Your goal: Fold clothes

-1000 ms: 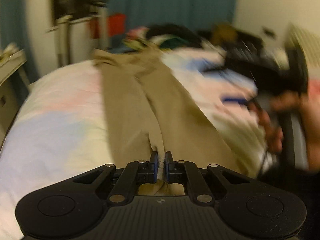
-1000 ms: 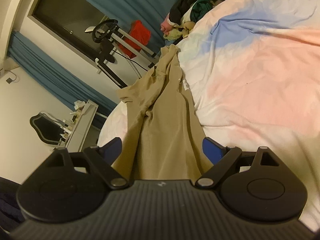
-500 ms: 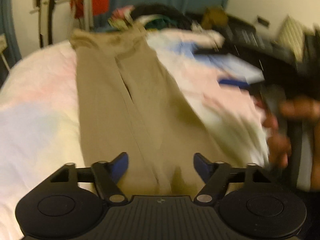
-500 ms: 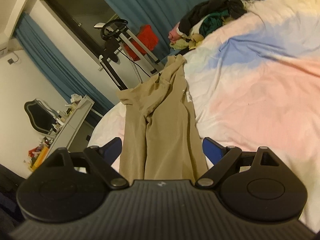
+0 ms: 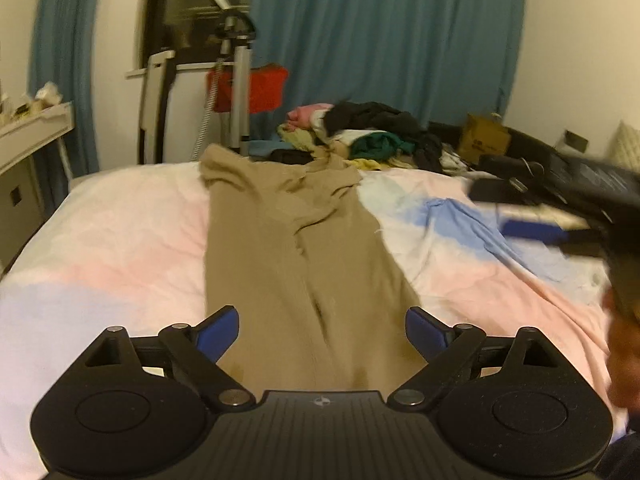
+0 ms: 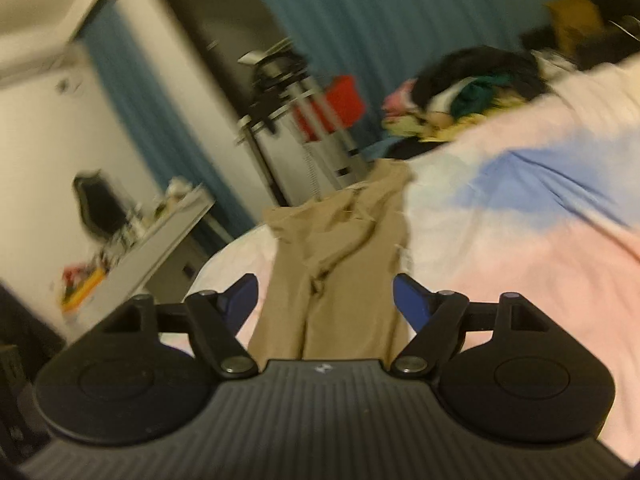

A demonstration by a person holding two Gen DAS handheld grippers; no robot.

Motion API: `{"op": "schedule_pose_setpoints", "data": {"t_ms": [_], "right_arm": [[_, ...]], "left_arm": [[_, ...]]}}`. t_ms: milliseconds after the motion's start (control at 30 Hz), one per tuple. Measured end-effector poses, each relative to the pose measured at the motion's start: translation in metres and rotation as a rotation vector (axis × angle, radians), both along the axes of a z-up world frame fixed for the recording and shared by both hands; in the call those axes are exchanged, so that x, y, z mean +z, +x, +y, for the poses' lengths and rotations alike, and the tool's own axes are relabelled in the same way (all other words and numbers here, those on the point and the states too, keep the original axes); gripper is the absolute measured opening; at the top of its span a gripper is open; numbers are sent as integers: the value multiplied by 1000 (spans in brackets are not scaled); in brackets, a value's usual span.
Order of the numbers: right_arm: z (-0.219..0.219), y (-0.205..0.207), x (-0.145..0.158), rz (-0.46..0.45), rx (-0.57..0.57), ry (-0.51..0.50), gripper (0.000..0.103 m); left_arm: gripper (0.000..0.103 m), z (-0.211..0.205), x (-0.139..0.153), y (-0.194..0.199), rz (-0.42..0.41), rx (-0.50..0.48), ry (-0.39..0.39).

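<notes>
— On the bed: what lies there?

— One pair of tan cloth trousers [image 5: 296, 264], laid lengthwise on the pink, white and blue bedsheet [image 5: 120, 248], waistband at the far end, legs running toward the cameras. Beyond it, a heap of mixed unfolded clothes [image 5: 360, 132].

— Tools?

— Left gripper [image 5: 322, 332]: jaws opening wide, trouser leg below them but nothing pinched. Right gripper [image 6: 324, 300]: jaws closing somewhat, yet apart, also empty; blurred in the left view.

— Step in hand?

— Likely laying-out finished, fold not yet begun.

— Next move?

— Probably each gripper takes a hem end near the cameras and carries it toward the waistband, keeping the legs aligned.
</notes>
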State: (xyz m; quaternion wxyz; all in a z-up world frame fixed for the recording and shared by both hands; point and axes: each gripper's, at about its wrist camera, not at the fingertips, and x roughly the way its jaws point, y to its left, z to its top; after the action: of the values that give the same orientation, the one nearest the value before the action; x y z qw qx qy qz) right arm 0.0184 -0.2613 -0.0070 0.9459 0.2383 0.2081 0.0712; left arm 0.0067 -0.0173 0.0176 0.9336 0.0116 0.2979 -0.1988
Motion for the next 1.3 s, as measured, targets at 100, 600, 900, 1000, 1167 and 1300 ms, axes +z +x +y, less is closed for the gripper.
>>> {"op": "schedule_pose_setpoints", "data": {"t_ms": [100,600,900,1000,1167,1300], "right_arm": [[17,55,3,16,80,-60,75],[35,339,-71,236,-2,-169,75],[45,365,-92,149,6,-258,12],[42,348,-84,75,-16,-243,8],[33,328,-58,-25,-103,-242,7],[19,336,-52,-6,-200,-291,7]], "left_arm": [[92,11,-10,5,14,56,-30],[93,25,-50,83,-18,112,-179],[93,46,-81,127,98,180,-285],[93,49,-81,128,108,188,-306],[93,50,-70,119,67,196,-314],[93,47,-63,110,25,186,-286]]}}
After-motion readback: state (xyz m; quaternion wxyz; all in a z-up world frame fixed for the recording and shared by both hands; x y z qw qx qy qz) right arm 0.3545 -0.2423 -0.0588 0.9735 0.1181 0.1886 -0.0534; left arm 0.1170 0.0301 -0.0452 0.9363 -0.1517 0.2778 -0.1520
